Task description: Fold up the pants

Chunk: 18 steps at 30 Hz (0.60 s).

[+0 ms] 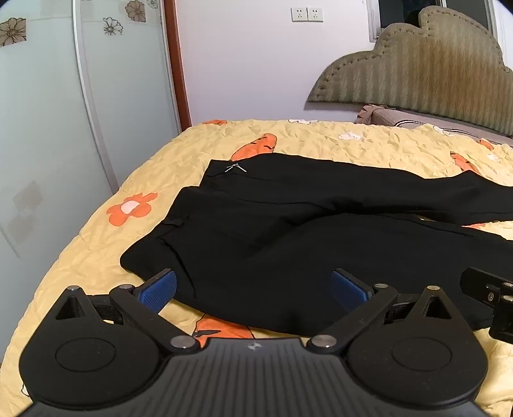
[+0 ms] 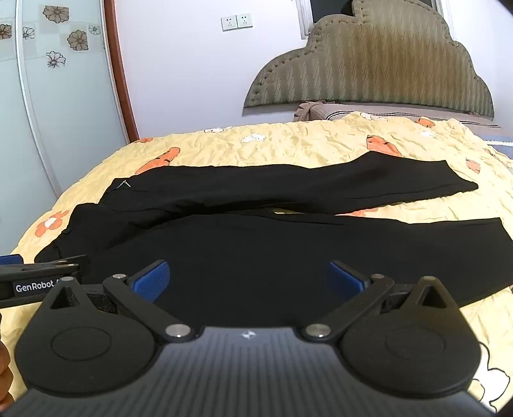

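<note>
A: Item one?
B: Black pants (image 2: pixel 256 243), spread flat on the bed's yellow quilt (image 2: pixel 320 144) with orange carrot print; waistband at left, both legs running to the right, slightly parted.

A: Item two?
B: Left gripper (image 1: pixel 253 288), blue pads spread wide, holding nothing, poised over the near edge of the pants by the waist.

A: Item three?
B: Right gripper (image 2: pixel 247 279), likewise parted and holding nothing, above the near leg.

A: Surroundings?
B: Padded headboard (image 2: pixel 368 64), wall sockets (image 2: pixel 236 21), floral wardrobe door (image 1: pixel 48 112).
</note>
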Each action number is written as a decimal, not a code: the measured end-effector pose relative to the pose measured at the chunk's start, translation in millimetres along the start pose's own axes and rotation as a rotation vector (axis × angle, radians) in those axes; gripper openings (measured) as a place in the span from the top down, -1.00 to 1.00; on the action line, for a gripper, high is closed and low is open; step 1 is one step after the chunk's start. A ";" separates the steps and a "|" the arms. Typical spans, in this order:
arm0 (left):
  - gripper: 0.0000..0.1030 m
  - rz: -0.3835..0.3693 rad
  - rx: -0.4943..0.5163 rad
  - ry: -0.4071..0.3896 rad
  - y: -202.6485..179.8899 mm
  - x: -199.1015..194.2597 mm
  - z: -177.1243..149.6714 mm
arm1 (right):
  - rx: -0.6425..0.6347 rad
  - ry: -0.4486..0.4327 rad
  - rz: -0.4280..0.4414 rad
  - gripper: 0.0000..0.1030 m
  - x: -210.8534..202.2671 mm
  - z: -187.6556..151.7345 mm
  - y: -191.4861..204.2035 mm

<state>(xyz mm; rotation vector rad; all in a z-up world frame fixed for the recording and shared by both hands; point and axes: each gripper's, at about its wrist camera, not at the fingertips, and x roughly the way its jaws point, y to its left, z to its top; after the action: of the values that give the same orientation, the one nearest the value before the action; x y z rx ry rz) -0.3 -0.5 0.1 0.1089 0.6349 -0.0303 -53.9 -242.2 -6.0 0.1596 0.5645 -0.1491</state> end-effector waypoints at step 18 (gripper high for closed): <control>-1.00 -0.001 0.016 0.018 -3.6 5.0 -2.8 | 0.018 0.023 0.007 -1.00 5.4 -1.3 -0.2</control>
<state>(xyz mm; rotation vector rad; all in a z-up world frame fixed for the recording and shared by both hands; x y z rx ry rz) 1.8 -3.7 -5.5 0.1242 0.6532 -0.0354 -50.1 -242.7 -10.1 0.1815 0.5854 -0.1458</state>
